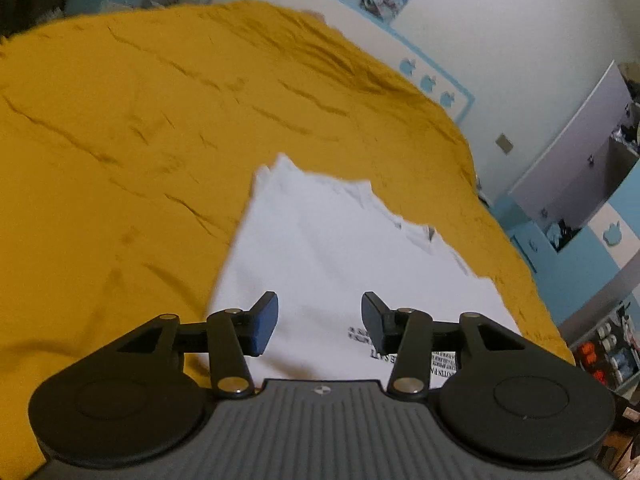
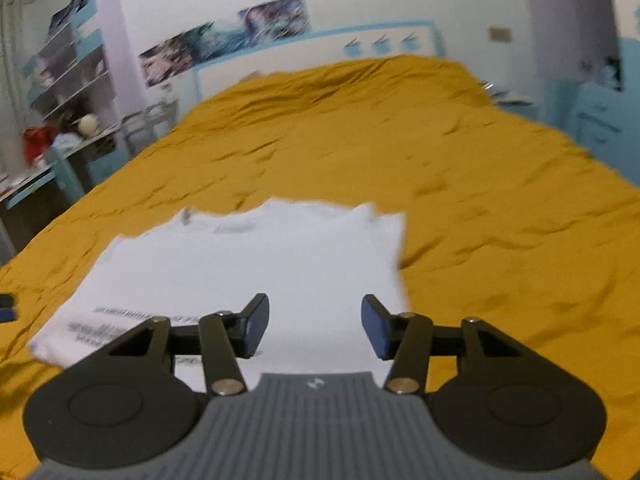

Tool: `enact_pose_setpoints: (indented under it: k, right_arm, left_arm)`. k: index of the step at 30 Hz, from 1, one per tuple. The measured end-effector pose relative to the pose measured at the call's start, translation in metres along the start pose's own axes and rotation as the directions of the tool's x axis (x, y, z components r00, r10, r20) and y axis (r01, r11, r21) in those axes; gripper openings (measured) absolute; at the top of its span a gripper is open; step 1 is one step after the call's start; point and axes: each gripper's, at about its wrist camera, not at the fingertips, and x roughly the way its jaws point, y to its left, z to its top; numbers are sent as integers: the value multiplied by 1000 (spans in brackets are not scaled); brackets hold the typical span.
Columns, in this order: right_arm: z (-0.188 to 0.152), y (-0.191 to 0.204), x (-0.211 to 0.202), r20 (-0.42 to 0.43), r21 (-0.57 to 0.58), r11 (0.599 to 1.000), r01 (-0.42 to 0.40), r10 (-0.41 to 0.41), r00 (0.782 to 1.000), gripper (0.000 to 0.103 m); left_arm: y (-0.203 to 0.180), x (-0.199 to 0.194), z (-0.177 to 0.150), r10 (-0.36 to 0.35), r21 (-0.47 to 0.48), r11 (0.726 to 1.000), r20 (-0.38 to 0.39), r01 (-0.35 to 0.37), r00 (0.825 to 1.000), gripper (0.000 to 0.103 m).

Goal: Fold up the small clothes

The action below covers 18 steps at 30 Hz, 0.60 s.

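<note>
A white T-shirt (image 1: 332,252) with black print lies partly folded and flat on a mustard-yellow bedspread (image 1: 120,128). It also shows in the right wrist view (image 2: 260,256). My left gripper (image 1: 319,322) is open and empty, hovering above the shirt's near left part. My right gripper (image 2: 315,326) is open and empty, hovering above the shirt's near right part. The tip of the left gripper (image 2: 8,307) shows at the left edge of the right wrist view.
The bedspread (image 2: 460,184) covers a wide bed. A white and blue headboard (image 2: 312,52) and posters are at the far end. Shelves and a cluttered desk (image 2: 60,120) stand left of the bed; blue drawers (image 1: 560,252) stand to the right.
</note>
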Motion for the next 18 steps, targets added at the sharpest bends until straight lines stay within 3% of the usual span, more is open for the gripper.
enact_pose_setpoints:
  k: [3, 7, 11, 13, 15, 16, 18]
  right_arm:
    - [-8, 0, 15, -58, 17, 1000, 2, -1, 998, 48]
    - [-20, -14, 21, -85, 30, 996, 87, -84, 993, 48]
    - [-30, -42, 20, -113, 105, 988, 118, -106, 988, 42]
    - [-25, -44, 18, -112, 110, 985, 130, -118, 987, 40]
    - [-13, -34, 14, -72, 104, 986, 130, -123, 990, 43]
    - [-3, -24, 11, -35, 98, 991, 92, -89, 995, 44]
    - [21, 2, 22, 6, 62, 997, 44, -45, 999, 44]
  left_arm:
    - [6, 24, -4, -23, -53, 998, -57, 20, 998, 54]
    - [28, 32, -13, 38, -71, 996, -96, -45, 995, 53]
    - [54, 21, -19, 9, -137, 990, -97, -22, 995, 40]
    - [60, 15, -18, 22, -148, 988, -99, -37, 995, 38]
    - [59, 3, -14, 22, -170, 985, -91, -37, 996, 42]
    - [55, -2, -11, 20, -158, 987, -80, -32, 997, 45]
    - [41, -3, -5, 34, -101, 994, -68, -41, 997, 58]
